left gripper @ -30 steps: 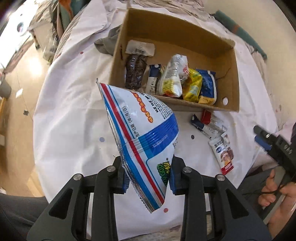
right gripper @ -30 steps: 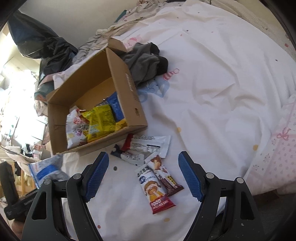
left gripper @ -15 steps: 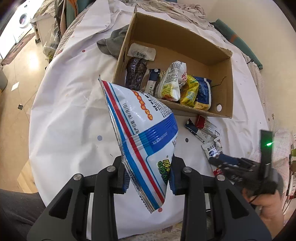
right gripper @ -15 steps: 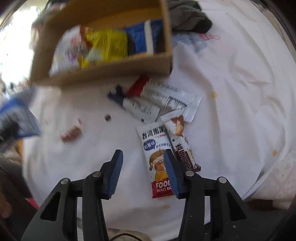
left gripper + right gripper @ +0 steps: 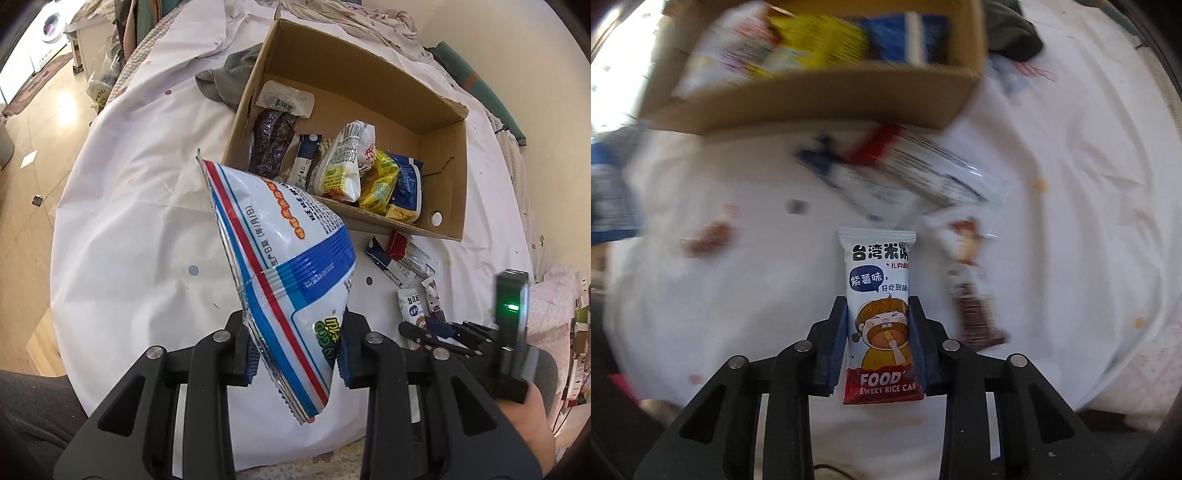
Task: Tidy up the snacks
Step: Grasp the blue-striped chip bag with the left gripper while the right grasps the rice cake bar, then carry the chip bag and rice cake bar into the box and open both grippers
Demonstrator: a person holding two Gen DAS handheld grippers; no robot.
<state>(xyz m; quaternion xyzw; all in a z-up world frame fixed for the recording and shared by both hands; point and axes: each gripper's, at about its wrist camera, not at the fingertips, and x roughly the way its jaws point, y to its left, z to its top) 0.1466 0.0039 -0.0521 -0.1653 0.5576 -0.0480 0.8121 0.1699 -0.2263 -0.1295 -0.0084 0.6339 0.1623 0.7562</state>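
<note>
My left gripper [image 5: 295, 350] is shut on a large white snack bag with red and blue stripes [image 5: 280, 254], held above the white sheet in front of the cardboard box [image 5: 448, 177]. The box holds several snack packs. My right gripper [image 5: 877, 339] is shut on a white sweet rice cake bar with a cartoon child [image 5: 881, 310]; it also shows in the left wrist view [image 5: 428, 330], low at the right. A brown snack bar [image 5: 973, 295] lies right of it, and two more bars [image 5: 905, 173] lie near the box front.
A grey cloth [image 5: 229, 83] lies left of the box. The white sheet [image 5: 129, 221] covers a round surface whose edge drops to a wooden floor [image 5: 26, 155] on the left. The right wrist view is motion-blurred.
My right gripper moved down onto the rice cake bar and shut on it. My left gripper kept hold of the striped bag and drifted slightly toward the box.
</note>
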